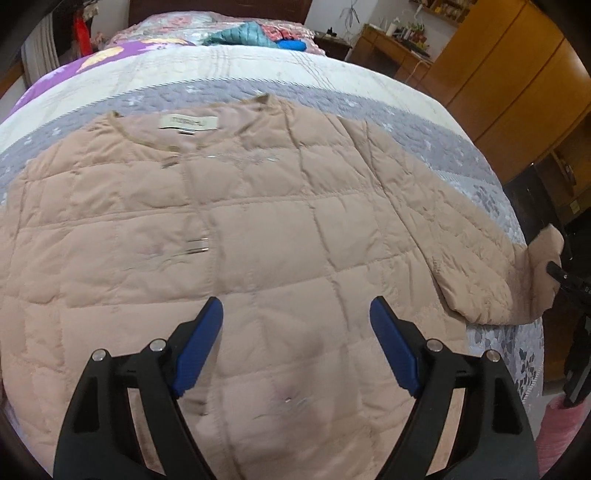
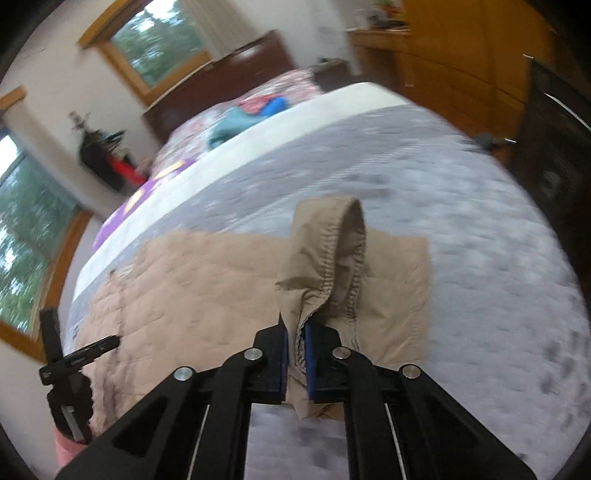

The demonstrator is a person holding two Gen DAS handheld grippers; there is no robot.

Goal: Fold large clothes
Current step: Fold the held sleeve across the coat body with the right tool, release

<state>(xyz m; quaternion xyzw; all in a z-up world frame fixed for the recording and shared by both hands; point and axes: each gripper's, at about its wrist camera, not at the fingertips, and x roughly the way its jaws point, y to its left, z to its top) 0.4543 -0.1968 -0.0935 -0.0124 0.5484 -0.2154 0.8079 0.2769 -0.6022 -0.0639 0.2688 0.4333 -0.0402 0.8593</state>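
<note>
A beige quilted jacket (image 1: 258, 229) lies flat on the bed, collar and label toward the far side. My left gripper (image 1: 295, 314) is open and empty, hovering over the jacket's lower middle. My right gripper (image 2: 295, 332) is shut on the jacket's sleeve cuff (image 2: 332, 266) and holds it lifted off the bedspread. The right gripper also shows at the right edge of the left wrist view (image 1: 561, 275), at the end of the sleeve (image 1: 480, 266). The left gripper appears at the left edge of the right wrist view (image 2: 74, 365).
The bed has a grey and white quilted bedspread (image 1: 424, 122). A teal garment (image 1: 243, 35) and a blue item (image 1: 291, 45) lie near the headboard. Wooden wardrobes (image 1: 517, 74) stand to the right. The bed's right edge drops off beside the sleeve.
</note>
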